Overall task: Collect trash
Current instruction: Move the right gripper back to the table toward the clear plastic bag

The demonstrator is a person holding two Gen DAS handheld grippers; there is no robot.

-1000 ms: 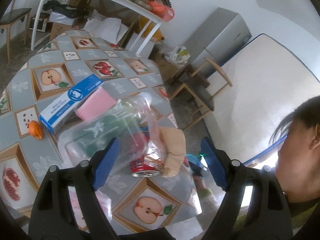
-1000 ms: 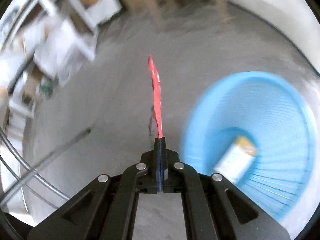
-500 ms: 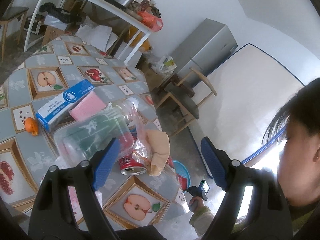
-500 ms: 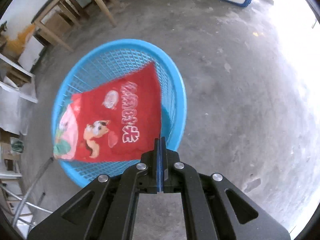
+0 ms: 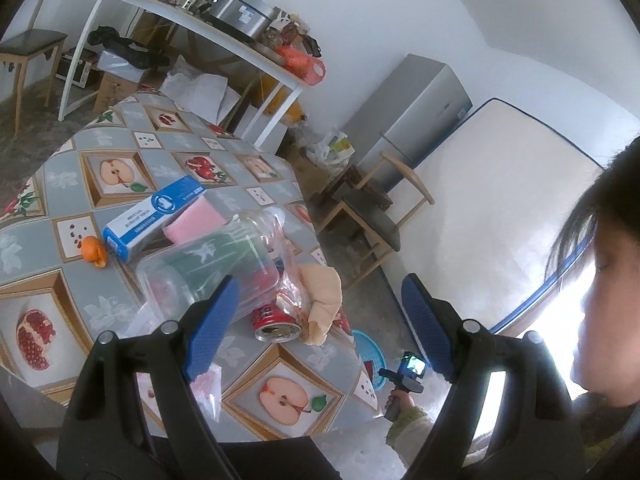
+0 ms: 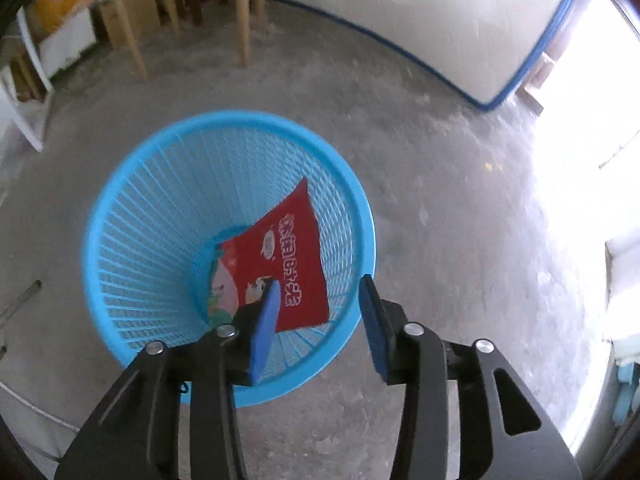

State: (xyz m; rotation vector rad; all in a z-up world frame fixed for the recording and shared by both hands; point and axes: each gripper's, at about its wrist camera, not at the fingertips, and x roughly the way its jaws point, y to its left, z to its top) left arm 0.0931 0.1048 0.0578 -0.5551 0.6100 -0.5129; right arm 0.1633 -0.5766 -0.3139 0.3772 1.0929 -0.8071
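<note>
On the floor, at the foot of the counter: a blue basket [image 6: 228, 256] with a red snack bag [image 6: 288, 264] inside, leaning against its wall toward 3 o'clock.
Right gripper [image 6: 318, 320]: poised over the basket's near rim, jaws opening, nothing pinched; the bag lies free below them.
Left gripper [image 5: 316, 320]: above the counter [image 5: 80, 184], jaws spread wide, holding nothing.
Ahead of the left jaws: a clear plastic jar [image 5: 208, 264] on its side, a red can [image 5: 276, 320] lying with its open end toward us, and a tan paper bag [image 5: 324, 300] just beside the can at 3 o'clock.
At 10 o'clock from the jar: a blue and white box [image 5: 156, 212], a pink sponge [image 5: 192, 224] touching it, an orange peel [image 5: 93, 251] near its left end.
Person: a sleeved hand [image 5: 400, 404] grips the right gripper's handle low at 5 o'clock, next to the basket.
</note>
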